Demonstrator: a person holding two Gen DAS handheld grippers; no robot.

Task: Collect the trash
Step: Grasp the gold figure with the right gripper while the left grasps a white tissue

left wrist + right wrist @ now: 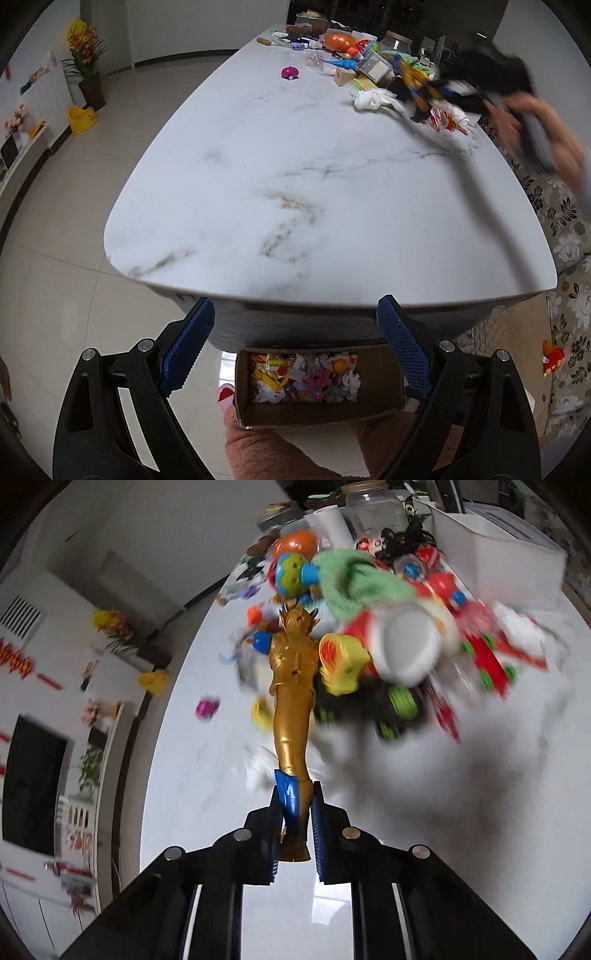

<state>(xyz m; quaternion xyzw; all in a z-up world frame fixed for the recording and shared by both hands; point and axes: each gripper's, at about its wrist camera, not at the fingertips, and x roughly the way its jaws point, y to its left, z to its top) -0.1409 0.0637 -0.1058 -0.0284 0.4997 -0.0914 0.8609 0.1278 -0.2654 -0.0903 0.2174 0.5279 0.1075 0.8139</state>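
An open cardboard box (317, 410) holding several colourful wrappers and scraps sits on the floor below the near edge of the white marble table (295, 184). My left gripper (295, 304) hangs open and empty above the box. My right gripper (296, 793) is shut on the blue-booted leg of a gold toy figure (291, 672), holding it out over the table toward the pile of toys (399, 646). In the left wrist view the right gripper (491, 74) is a dark blur at the far right, over the pile of clutter (373, 74), with a person's hand (535, 122) on it.
A purple toy (289, 72) lies alone on the far tabletop. A glass jar (397, 42) and an orange ball (338, 40) stand in the clutter. A floral-covered seat (561, 221) runs along the table's right side. A pink-sleeved arm (266, 454) is by the box.
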